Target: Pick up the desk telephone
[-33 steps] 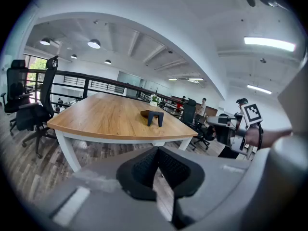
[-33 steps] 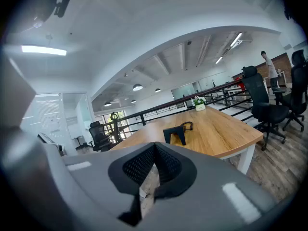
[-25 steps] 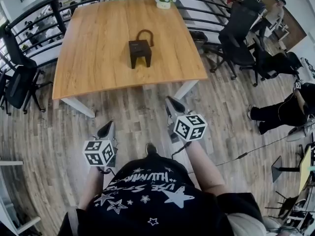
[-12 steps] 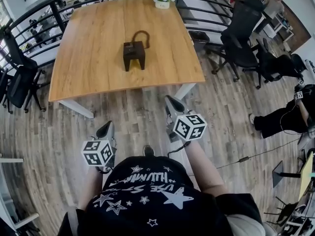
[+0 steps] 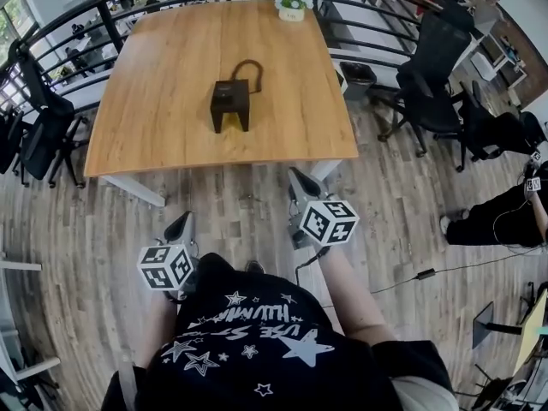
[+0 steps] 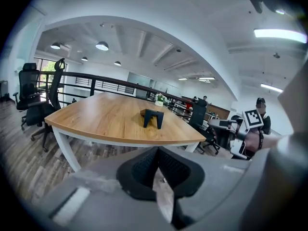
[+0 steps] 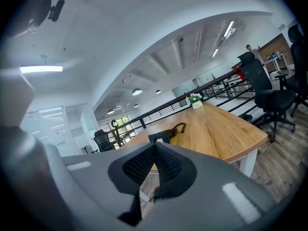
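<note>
Currently the telephone (image 5: 231, 105) sits on the bench (image 5: 163, 75) at my twelve o'clock, well ahead of me. My left hand-held gripper (image 5: 181, 226) and right hand-held gripper (image 5: 300, 182) are closed on nothing, over the floor (image 5: 240, 208).

A pale wooden surface (image 5: 163, 67) on white legs stands ahead of me on a grey plank floor (image 5: 231, 208), with a small potted plant (image 5: 291, 2) at its far edge. A black railing (image 5: 377, 11) runs behind it. Black office chairs (image 5: 432, 62) stand to its right, more chairs (image 5: 38, 131) to its left.
</note>
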### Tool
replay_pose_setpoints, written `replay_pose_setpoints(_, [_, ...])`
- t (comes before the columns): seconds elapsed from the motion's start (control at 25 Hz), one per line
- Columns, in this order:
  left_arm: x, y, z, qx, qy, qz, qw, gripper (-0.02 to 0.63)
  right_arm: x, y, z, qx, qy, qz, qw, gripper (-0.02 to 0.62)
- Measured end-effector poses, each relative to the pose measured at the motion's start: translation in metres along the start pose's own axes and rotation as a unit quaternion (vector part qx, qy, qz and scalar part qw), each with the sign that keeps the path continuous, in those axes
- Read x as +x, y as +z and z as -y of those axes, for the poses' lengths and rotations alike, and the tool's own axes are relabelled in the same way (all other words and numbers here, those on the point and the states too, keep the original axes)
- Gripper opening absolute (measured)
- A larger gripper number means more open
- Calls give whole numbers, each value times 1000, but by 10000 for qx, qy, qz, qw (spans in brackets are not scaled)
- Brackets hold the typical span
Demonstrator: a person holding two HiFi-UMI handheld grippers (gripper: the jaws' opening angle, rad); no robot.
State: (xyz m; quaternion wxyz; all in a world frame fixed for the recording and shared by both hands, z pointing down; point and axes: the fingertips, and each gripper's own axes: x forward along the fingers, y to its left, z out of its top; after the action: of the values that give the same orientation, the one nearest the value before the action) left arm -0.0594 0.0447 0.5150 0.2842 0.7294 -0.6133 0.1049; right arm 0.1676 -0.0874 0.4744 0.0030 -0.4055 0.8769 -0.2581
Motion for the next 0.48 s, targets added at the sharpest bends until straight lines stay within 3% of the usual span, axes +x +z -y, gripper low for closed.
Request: replay_pose_setpoints(0.48, [32, 4, -30, -154, 129, -187, 9996, 2, 49, -17, 11, 121, 52, -379, 9992, 0])
